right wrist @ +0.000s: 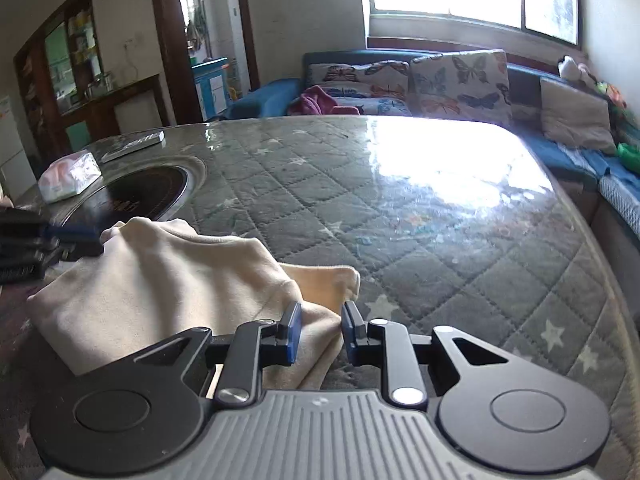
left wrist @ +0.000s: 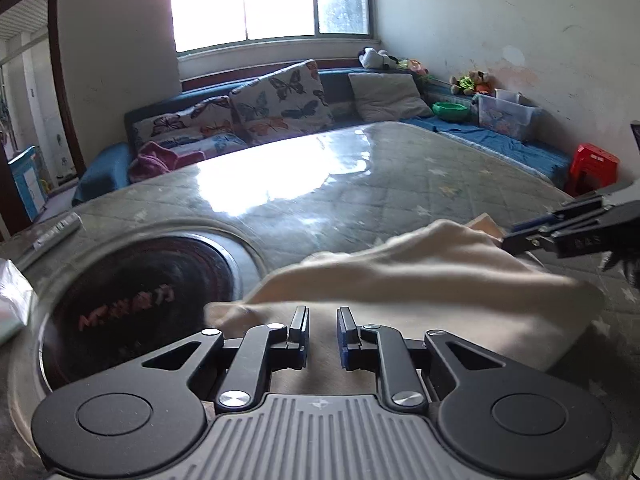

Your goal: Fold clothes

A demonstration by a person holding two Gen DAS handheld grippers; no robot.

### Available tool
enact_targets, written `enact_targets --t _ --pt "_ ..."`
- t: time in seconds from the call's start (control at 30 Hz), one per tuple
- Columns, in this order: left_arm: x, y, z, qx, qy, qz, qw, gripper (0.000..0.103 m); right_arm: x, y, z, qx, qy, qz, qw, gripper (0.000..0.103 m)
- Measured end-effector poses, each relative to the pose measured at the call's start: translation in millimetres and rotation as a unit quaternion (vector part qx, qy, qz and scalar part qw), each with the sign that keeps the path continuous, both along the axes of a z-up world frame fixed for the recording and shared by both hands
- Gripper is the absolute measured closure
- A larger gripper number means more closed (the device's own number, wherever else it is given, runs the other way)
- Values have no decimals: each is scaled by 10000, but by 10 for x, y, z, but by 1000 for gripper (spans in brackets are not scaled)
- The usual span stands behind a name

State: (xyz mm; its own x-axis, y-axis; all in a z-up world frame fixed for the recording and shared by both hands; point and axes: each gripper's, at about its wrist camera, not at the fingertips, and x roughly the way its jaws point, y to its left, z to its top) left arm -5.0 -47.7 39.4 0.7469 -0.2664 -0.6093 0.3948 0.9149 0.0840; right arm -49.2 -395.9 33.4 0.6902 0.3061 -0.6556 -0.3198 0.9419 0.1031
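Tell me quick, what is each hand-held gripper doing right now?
Left hand-held gripper: open, jaws apart over the cream garment, gripping nothing.
Right hand-held gripper: open, a fold of the cream garment lies between its jaws, not pinched.

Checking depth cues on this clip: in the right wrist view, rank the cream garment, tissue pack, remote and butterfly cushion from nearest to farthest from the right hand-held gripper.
1. Cream garment, at the right hand-held gripper, between its fingers.
2. Tissue pack, far left by the cooktop.
3. Remote, just behind the pack.
4. Butterfly cushion, on the sofa past the table.
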Motion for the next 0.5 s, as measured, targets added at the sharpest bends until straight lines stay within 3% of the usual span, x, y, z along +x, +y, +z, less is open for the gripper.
enact_targets --t 0.1,0.17,0.27,0.4,0.5 --pt "-77 -80 -26 -47 77 -103 9999 86 -25 33 -15 -123 -104 -1 9999 77" --pt "-90 -94 -35 -70 95 -125 9999 86 -27 14 -31 -82 -88 -109 9999 64" --pt "-83 -94 -46 -64 100 -116 9999 86 -44 -8 -67 -47 -101 -157 9998 76" --pt "-97 -118 -57 -68 99 -94 9999 86 -106 129 -44 -439 -311 -38 9985 76" --pt "-99 -119 -68 -78 95 -80 9999 85 -140 244 -33 -702 -417 80 9966 91"
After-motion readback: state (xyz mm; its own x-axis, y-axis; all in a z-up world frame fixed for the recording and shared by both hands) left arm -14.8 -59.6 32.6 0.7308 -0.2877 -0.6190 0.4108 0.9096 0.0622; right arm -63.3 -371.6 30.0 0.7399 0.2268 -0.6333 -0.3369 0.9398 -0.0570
